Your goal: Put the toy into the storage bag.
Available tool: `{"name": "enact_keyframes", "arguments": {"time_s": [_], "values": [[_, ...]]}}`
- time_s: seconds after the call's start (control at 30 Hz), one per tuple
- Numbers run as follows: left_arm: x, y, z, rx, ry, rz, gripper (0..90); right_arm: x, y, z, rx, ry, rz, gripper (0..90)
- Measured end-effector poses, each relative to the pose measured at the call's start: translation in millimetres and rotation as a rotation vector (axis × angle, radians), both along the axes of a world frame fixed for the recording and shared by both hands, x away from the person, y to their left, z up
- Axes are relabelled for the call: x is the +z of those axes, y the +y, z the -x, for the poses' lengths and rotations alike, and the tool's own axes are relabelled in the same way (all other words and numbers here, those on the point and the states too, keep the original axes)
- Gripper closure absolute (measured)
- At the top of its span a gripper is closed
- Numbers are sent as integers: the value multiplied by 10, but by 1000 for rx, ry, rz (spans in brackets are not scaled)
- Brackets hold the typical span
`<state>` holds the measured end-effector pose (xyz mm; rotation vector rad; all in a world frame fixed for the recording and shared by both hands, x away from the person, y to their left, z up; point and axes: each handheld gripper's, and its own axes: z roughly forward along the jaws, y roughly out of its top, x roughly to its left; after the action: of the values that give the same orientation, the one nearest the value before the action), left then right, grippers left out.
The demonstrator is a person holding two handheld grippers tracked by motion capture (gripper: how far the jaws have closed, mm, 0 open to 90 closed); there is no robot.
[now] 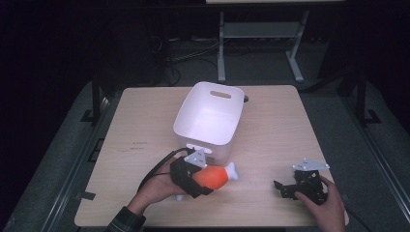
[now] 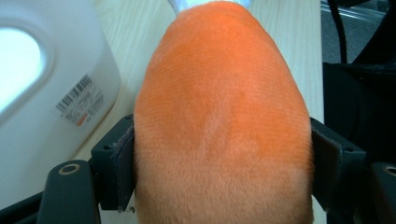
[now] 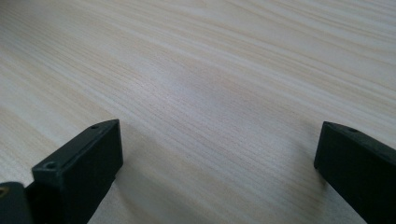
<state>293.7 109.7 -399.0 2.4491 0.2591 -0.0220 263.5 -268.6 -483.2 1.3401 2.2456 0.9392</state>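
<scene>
An orange plush toy (image 1: 214,177) with a white tip lies just in front of the white plastic bin (image 1: 227,137) near the table's front. My left gripper (image 1: 200,181) is shut on the orange plush toy (image 2: 222,116), whose body fills the space between both pads (image 2: 123,165). The bin's wall (image 2: 51,116) with a barcode label stands close on the left of that view. At the front right my right gripper (image 1: 285,187) rests low over the bare wood, jaws wide apart. In the right gripper view the right gripper (image 3: 219,158) is open with nothing between its fingers.
The light wooden table (image 1: 270,130) has free room on both sides of the bin. Its front edge runs close to both hands. A black cable (image 1: 157,169) trails from the left gripper. A metal table frame (image 1: 261,34) stands beyond the far edge.
</scene>
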Motion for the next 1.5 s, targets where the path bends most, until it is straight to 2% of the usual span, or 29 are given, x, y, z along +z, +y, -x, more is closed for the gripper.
{"name": "enact_keyframes", "arguments": {"time_s": [0.43, 0.7, 1.23, 1.5], "values": [[236, -38, 0, -38, 9, 38, 229, 0, 0, 0, 2, 0, -1, 5], [396, -48, -16, -59, -5, 50, 228, 0, 0, 0, 0, 0, -1, 5], [646, -82, -77, -77, -12, 72, 228, 1, 0, 1, 1, 1, -1, 5], [779, -69, -148, -69, -12, 87, 228, 1, 1, 1, -1, 1, -2, 4]]}}
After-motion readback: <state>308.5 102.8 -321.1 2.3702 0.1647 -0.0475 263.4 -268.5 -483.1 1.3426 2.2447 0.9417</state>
